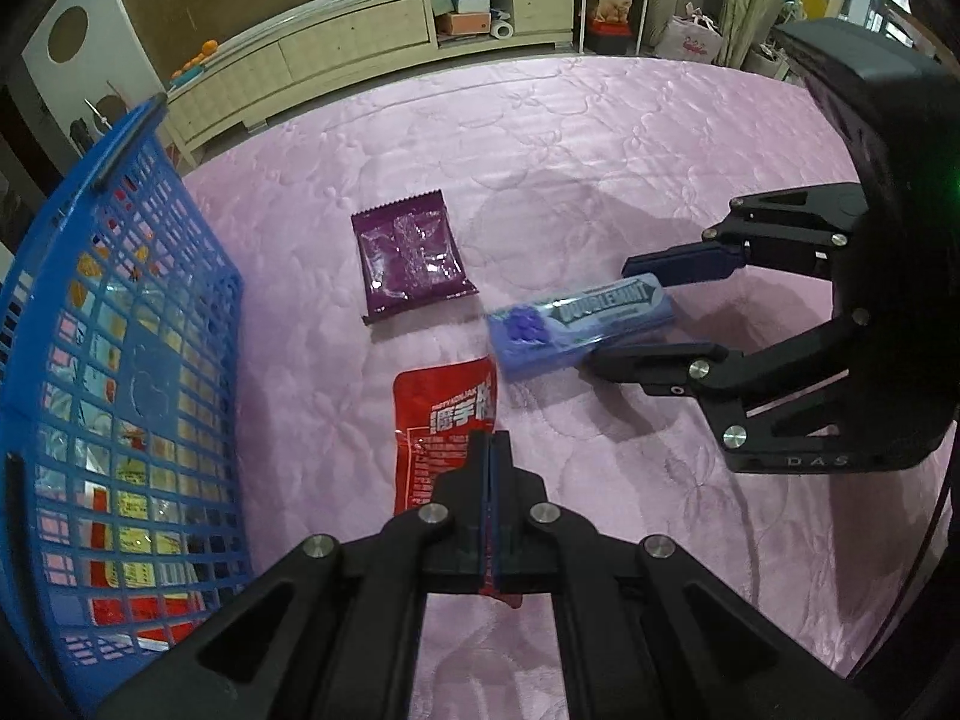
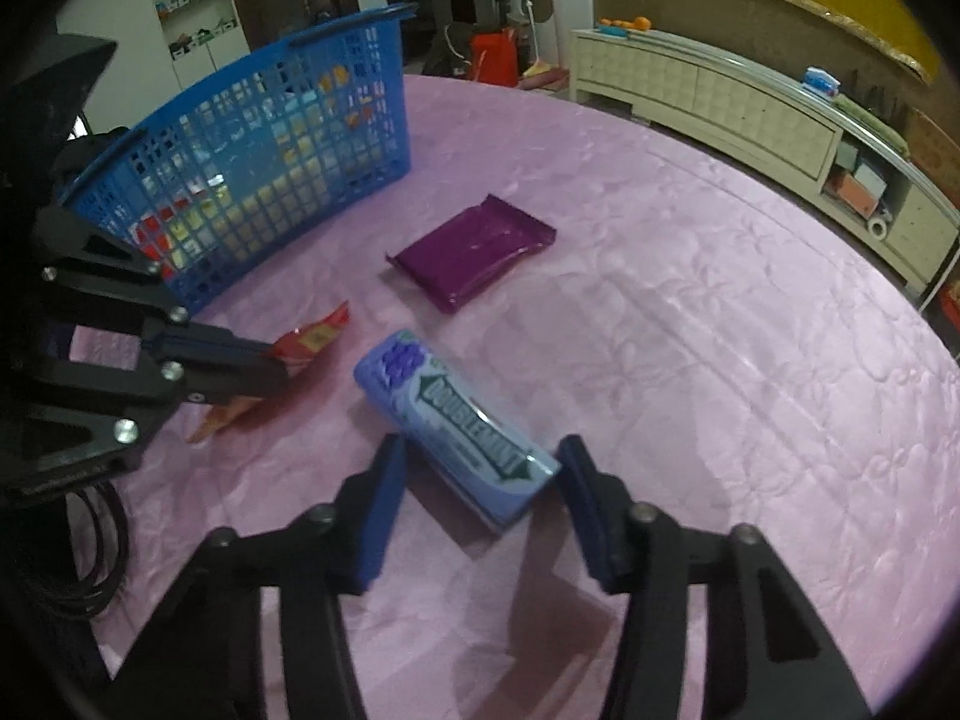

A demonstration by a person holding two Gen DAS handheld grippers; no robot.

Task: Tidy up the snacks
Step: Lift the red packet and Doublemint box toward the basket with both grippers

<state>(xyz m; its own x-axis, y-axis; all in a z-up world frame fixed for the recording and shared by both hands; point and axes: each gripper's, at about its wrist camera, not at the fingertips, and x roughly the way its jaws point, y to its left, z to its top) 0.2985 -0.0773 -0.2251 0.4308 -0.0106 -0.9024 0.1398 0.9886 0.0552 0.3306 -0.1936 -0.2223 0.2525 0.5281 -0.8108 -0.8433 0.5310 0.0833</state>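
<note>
A red snack packet (image 1: 441, 420) lies partly lifted on the pink quilt, and my left gripper (image 1: 492, 441) is shut on its near edge. The right wrist view shows that same gripper (image 2: 279, 369) pinching the red packet (image 2: 312, 339). A blue Doublemint gum box (image 1: 576, 324) lies flat to the right. My right gripper (image 2: 483, 474) straddles the box's (image 2: 456, 414) near end, a pad touching each long side. A purple packet (image 1: 411, 255) lies loose farther back. At the left stands the blue mesh basket (image 1: 180, 300), with several snack packets inside.
The pink quilted surface (image 1: 600, 138) stretches wide behind and right of the snacks. A low cream cabinet (image 1: 360, 42) runs along the far wall. The basket (image 2: 270, 120) stands just beyond my left gripper. A black cable (image 2: 102, 552) loops under the left gripper.
</note>
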